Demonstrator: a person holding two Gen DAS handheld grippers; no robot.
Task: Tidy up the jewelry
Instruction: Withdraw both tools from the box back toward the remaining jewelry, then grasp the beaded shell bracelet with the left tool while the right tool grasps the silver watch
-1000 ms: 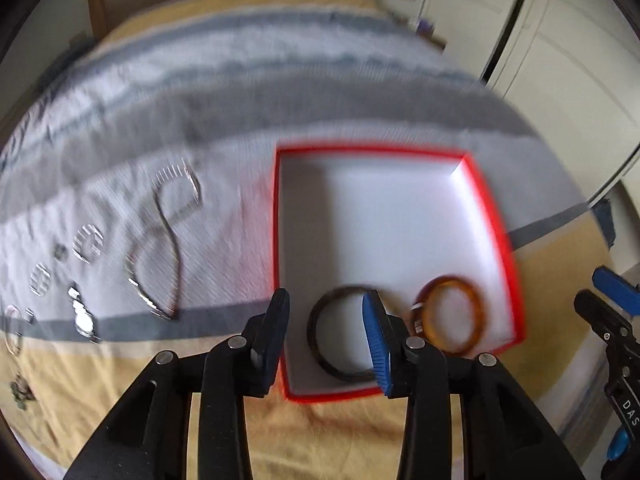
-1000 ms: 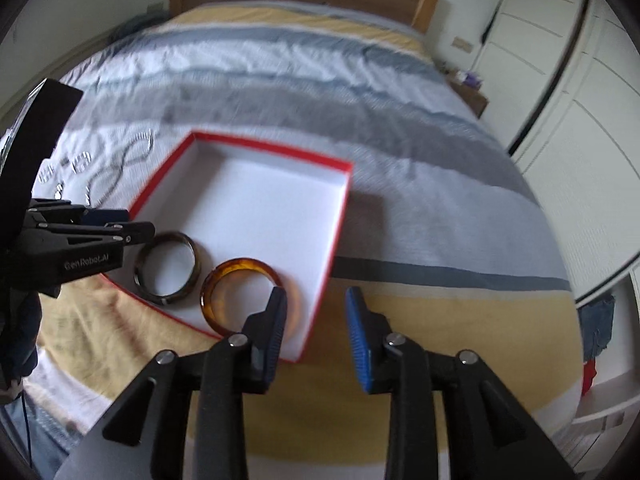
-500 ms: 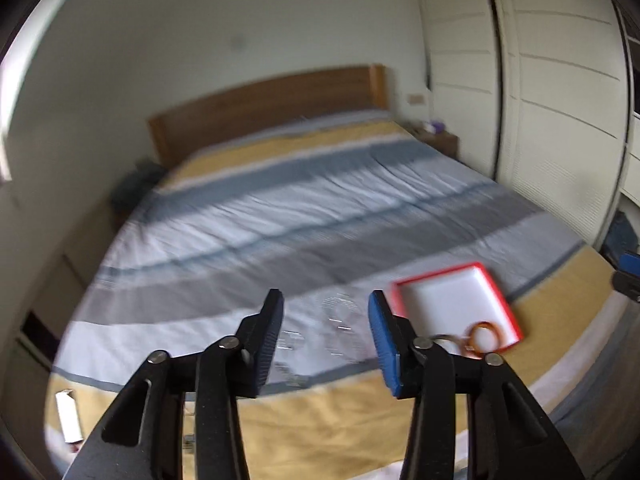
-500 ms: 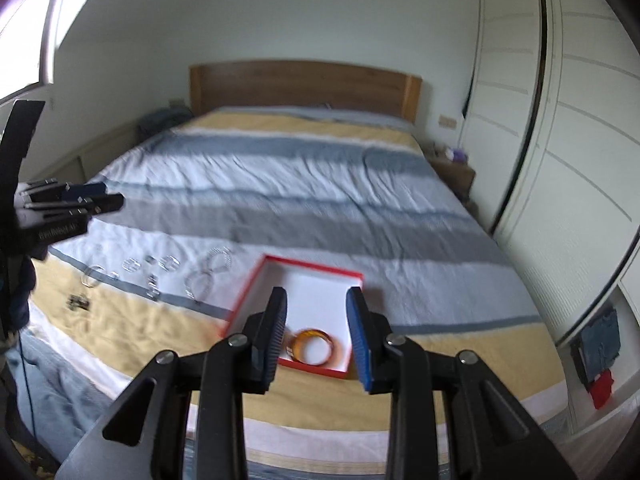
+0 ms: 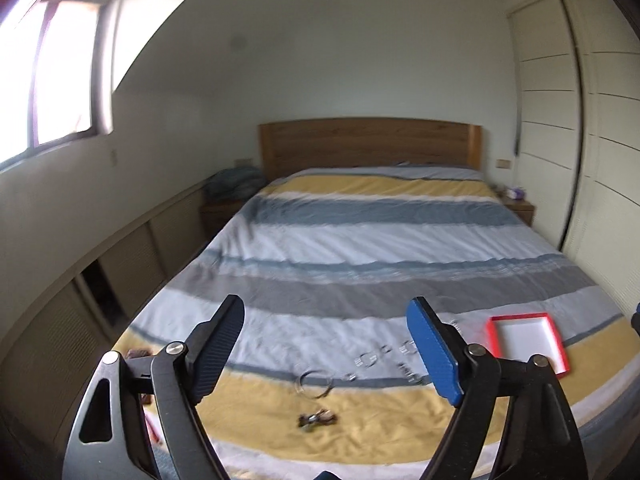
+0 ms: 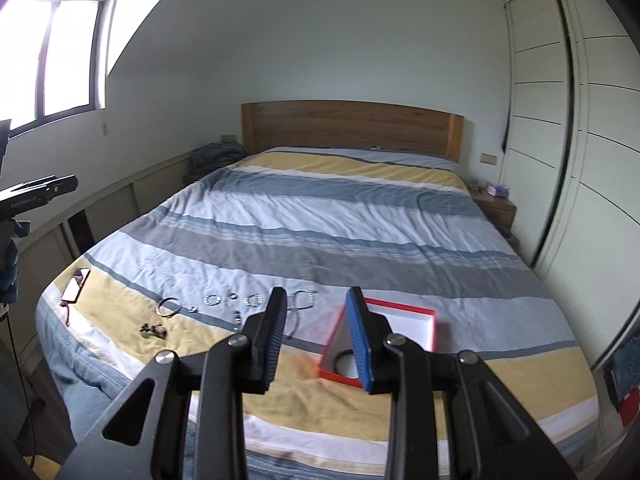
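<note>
- Left tongs [image 5: 324, 350] & right tongs [image 6: 318, 336]: both apart, holding nothing, above the bed [image 6: 360, 216].
- Red box [image 6: 400, 320] on yellow stripe; loose jewelry [image 6: 212, 300] just beside, to its left.

Counts: 1 red-rimmed box [image 6: 404, 312] near the foot edge of the bed [image 6: 320, 216]. 1 dark bangle [image 6: 345, 360] partly visible inside it. Loose on the bed: 1 large plain ring [image 6: 170, 305], 2 beaded rings [image 6: 212, 300], 1 chain loop [image 6: 302, 300], 1 dark cluster [image 6: 152, 330]; smaller bits too blurred to count. 1 phone [image 6: 75, 285] at the left foot corner.
</note>
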